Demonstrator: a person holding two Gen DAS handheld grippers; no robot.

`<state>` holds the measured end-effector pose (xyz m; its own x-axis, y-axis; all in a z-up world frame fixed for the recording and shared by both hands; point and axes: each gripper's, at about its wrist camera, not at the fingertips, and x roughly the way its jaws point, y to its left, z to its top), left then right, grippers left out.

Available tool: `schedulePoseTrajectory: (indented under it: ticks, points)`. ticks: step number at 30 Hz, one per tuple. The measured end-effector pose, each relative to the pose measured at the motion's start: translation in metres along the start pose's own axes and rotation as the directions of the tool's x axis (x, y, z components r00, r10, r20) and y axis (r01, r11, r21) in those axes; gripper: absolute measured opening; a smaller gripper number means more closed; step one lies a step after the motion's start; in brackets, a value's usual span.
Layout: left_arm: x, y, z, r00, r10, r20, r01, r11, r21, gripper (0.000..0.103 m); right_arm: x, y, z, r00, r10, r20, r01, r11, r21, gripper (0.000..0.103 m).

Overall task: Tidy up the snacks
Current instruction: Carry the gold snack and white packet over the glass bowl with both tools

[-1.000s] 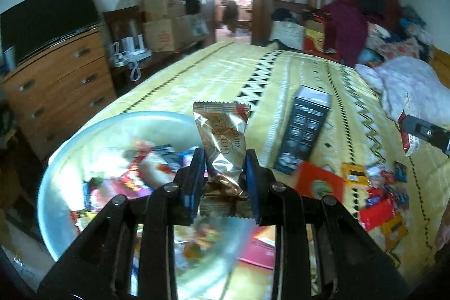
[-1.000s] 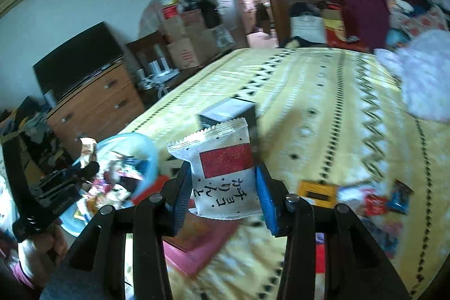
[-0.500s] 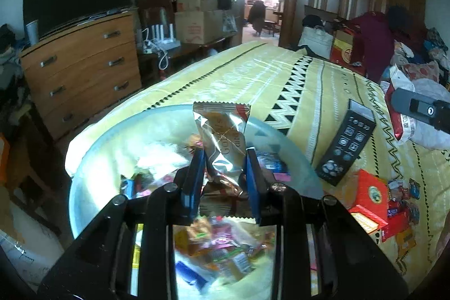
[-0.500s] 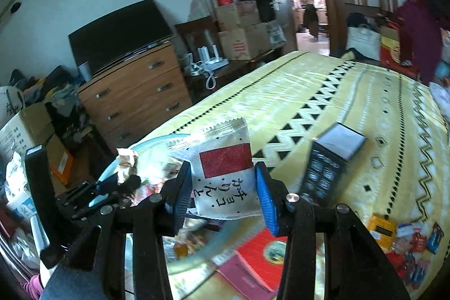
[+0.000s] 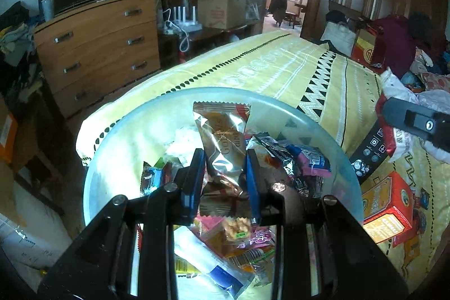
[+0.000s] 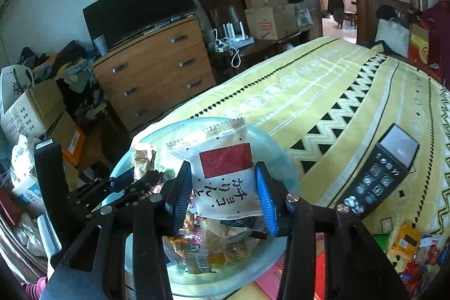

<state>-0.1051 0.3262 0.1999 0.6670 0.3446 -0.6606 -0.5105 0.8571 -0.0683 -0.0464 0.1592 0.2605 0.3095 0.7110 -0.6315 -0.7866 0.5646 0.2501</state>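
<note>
My left gripper (image 5: 225,159) is shut on a shiny gold snack packet (image 5: 223,144), held upright over a clear glass bowl (image 5: 118,139) full of mixed wrapped snacks. My right gripper (image 6: 222,184) is shut on a white packet with a red square and black script (image 6: 225,179), also above the bowl (image 6: 281,153). In the right wrist view the left gripper (image 6: 135,179) shows at the left with the gold packet (image 6: 143,159). In the left wrist view, the right gripper's body (image 5: 416,123) enters from the right edge.
The bowl stands near the corner of a bed with a yellow patterned cover (image 5: 281,69). A black remote (image 6: 385,170), an orange-red box (image 5: 391,207) and several small loose snacks (image 6: 413,246) lie on the bed. A wooden dresser (image 5: 98,44) stands past the bed's edge.
Both grippers swung left with their packets and now hang over the bowl. The bowl fills more of both views; the remote and loose snacks slid right.
</note>
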Motion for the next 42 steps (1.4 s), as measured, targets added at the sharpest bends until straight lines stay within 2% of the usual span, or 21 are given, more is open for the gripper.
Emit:
schedulePoseTrajectory:
  ticks: [9, 42]
  points:
    - [0.002, 0.001, 0.001, 1.0, -0.001, -0.006, 0.001, 1.0, -0.003, 0.029, 0.015, 0.005, -0.005, 0.999, 0.019, -0.026, -0.019, 1.0, 0.005, 0.047]
    - [0.008, 0.002, -0.001, 1.0, 0.012, -0.026, -0.012, 1.0, -0.007, 0.03, 0.03, 0.006, -0.011, 0.998, 0.028, -0.049, -0.026, 0.999, 0.039, 0.049]
